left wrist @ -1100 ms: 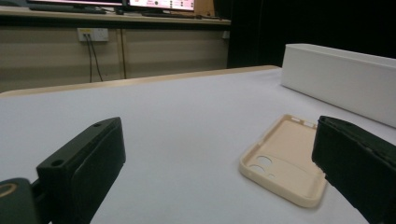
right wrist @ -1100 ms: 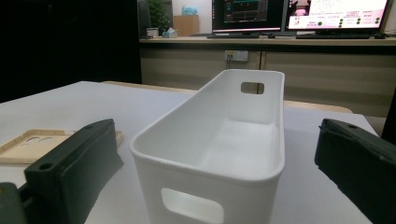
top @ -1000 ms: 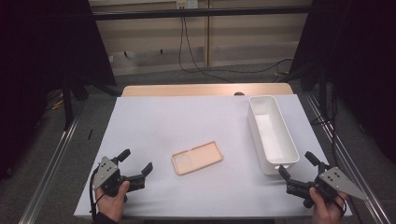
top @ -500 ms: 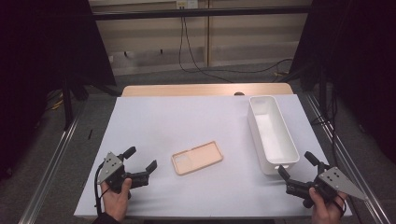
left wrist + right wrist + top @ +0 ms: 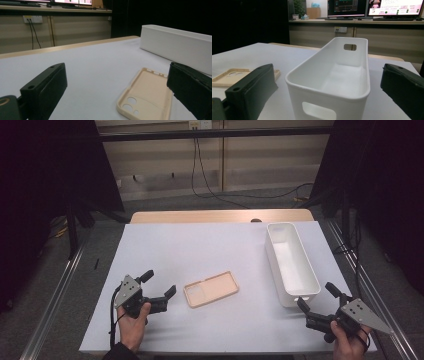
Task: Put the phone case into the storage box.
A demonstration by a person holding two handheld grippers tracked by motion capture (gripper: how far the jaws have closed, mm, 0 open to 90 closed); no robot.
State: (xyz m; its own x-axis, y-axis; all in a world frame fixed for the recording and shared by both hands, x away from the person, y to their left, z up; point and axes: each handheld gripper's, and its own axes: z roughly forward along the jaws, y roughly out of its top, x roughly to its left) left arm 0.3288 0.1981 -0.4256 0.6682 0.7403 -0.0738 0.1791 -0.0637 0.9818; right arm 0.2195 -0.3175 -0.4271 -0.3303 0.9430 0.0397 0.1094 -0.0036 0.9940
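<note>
The table (image 5: 210,245), under a white cover, carries two things. The larger is a long white bin (image 5: 291,262) at the right, open-topped, with a cut-out handle slot in each end wall; it appears to be empty. The smaller is the phone case (image 5: 211,289), cream-coloured, lying flat and inner side up near the middle of the table, well apart from the bin.

The left claw (image 5: 161,288) rests low on the table just beside the case's camera-hole end, jaws apart and aimed at it, touching nothing. The right claw (image 5: 315,296) lies just before the bin's near end, jaws likewise apart and empty.

Handling, as judged: the case looks thin, light and flexible, likely to slide on the smooth cover when pushed. Its raised rim at a short end or long edge offers the best hold, one jaw above and one slipped under.

In the left gripper view the right jaw hides the case's far corner, and the lower frame edge cuts off its near end. The material of the case cannot be determined.
</note>
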